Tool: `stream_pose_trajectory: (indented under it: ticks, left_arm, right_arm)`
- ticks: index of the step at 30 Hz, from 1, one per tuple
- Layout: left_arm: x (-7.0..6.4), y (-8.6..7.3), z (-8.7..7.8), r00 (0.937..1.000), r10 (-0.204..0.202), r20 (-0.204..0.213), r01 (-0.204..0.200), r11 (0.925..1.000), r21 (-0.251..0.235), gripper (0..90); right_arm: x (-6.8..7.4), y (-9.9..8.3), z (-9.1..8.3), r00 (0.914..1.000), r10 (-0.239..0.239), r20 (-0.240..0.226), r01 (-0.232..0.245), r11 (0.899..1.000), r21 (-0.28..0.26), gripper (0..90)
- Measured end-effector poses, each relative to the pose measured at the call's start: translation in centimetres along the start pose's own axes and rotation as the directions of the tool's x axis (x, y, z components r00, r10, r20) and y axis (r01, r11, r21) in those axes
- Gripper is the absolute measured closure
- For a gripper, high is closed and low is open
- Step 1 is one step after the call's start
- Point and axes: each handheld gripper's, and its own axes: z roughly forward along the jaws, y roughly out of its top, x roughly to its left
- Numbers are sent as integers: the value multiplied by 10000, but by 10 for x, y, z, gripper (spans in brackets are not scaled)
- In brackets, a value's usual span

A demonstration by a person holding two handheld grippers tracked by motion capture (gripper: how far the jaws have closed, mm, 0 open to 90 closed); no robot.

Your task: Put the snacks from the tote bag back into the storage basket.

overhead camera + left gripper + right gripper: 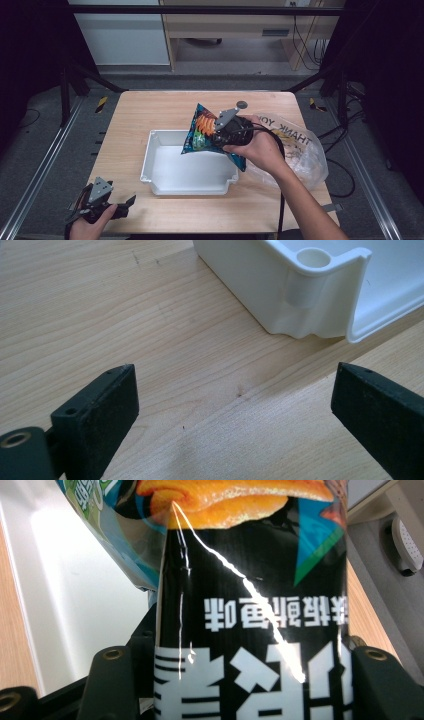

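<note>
- Black pads of our left gripper [131, 201] stand wide apart with nothing between them; it rests low at the near left corner of the wooden table [150, 107], idle in the left hand [90, 226].
- Just ahead of those pads, in the left gripper view, we see bare wood and then the near corner of the white tray [320, 295], close by but apart from the jaws.
- Farther on, our right gripper [218, 136] is clamped on a snack bag [202, 131]; in the right gripper view the bag [250, 595] sits squeezed between both jaws, its print upside down and its foil creased.
- The bag hangs tilted in the air over the far right part of the tray [155, 165], and we cannot tell whether its lower edge touches the rim.
- Beyond and to the right of the right gripper lies a clear plastic shopping bag [300, 145] with some things inside, too blurred to name.
- We judge the step in hand to be lowering the snack bag into the tray.
- Risks as we see them: the slick foil could slide out of the jaws if the hold is only on a crease; a hard squeeze could crush what is inside; letting go while the bag leans over the rim could tip it onto the table beside the tray.
</note>
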Motion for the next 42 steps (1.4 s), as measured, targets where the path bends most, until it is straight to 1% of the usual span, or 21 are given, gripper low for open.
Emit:
stream_pose_trajectory:
  ticks: [2, 7, 9, 13, 14, 15, 17, 19, 20, 24, 25, 26, 31, 40, 41, 42]
  left_arm:
    - [0, 0, 0, 10000, -5, 30, 5, 10000, 33, 46]
    - [-1, 0, 1, 10000, 7, 27, -7, 10000, 49, 46]
    - [0, 0, 0, 10000, -2, 12, 2, 10000, 32, 46]
    - [1, 0, 0, 10000, 5, -8, -5, 10000, 54, 46]
    - [1, 0, 0, 10000, -17, -5, 17, 10000, 55, 46]
    - [1, -1, 0, 10000, -21, -1, 21, 10000, 32, 46]
    - [1, -1, 0, 10000, -25, 7, 25, 10000, 21, 46]
    - [1, 0, 0, 10000, -18, 7, 18, 10000, 41, 46]
    - [1, 0, -1, 10000, -12, 25, 12, 10000, 62, 46]
    - [0, 0, 0, 10000, -7, 34, 7, 10000, 45, 46]
    - [1, 0, 0, 10000, -4, 27, 3, 10000, 57, 46]
    - [1, 0, 0, 10000, -6, 34, 6, 10000, 53, 46]
    - [1, -1, 0, 10000, -18, 28, 18, 10000, 41, 46]
    - [1, -1, 1, 10000, 40, 26, -40, 10000, 81, 46]
    - [1, -1, 1, 10000, 33, 28, -33, 10000, 84, 46]
    - [1, -1, 1, 10000, 33, 31, -33, 10000, 88, 46]
  right_arm:
    - [0, 3, 2, 10000, 40, -39, -40, 9999, -145, 407]
    - [-2, 8, 9, 9999, 24, -105, -26, 9997, -245, 407]
    - [-2, 9, 12, 9998, 113, -133, -116, 9997, -219, 407]
    - [-3, 12, 18, 9998, 45, -193, -50, 9997, -243, 407]
    - [-2, 12, 19, 9997, 109, -226, -115, 9996, -254, 407]
    - [-3, 13, 20, 9997, 66, -234, -72, 9997, -241, 407]
    - [-2, 14, 22, 9996, 133, -237, -140, 9994, -315, 408]
    - [-2, 15, 24, 9996, 122, -253, -129, 9996, -264, 408]
    - [-2, 16, 25, 9997, 34, -252, -41, 9997, -247, 408]
    - [2, 18, 27, 9995, 36, -313, -44, 9996, -267, 408]
    - [2, 19, 28, 9993, -105, -366, 96, 9996, -249, 408]
    - [3, 20, 30, 9993, -25, -382, 14, 9996, -283, 408]
    - [6, 23, 34, 9989, -85, -464, 72, 9996, -284, 408]
    - [12, 27, 41, 9967, -303, -754, 279, 9991, -324, 409]
    - [12, 27, 42, 9962, -413, -772, 386, 9986, -355, 409]
    - [13, 28, 43, 9958, -416, -812, 388, 9986, -357, 409]
